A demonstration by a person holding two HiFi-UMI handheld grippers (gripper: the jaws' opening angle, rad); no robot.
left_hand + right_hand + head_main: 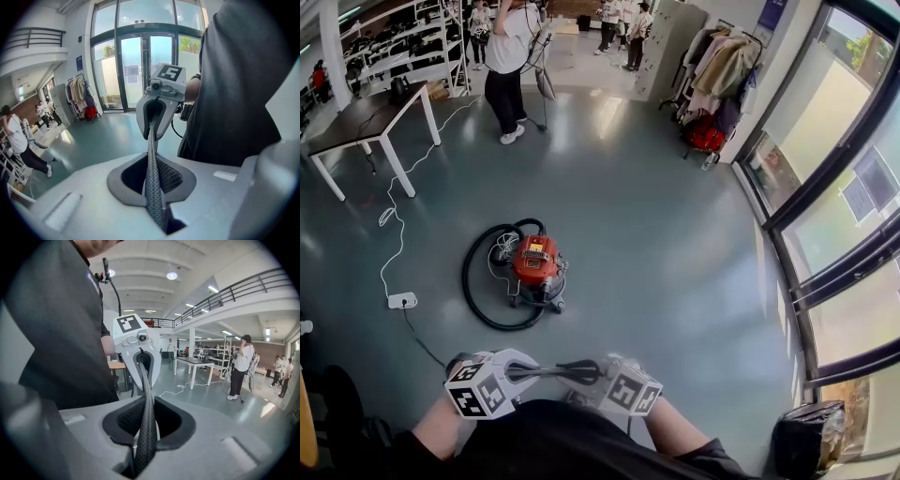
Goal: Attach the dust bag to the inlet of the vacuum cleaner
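Red vacuum cleaner (534,265) sits well beyond left tool (544,372) and right tool (574,371).

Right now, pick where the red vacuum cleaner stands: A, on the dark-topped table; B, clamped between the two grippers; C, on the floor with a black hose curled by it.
C: the head view shows the vacuum cleaner standing on the floor, the black hose curled at its left, apart from the table.

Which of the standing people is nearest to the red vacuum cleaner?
The person in a white top and black trousers, alone near the table; the others stand far behind.
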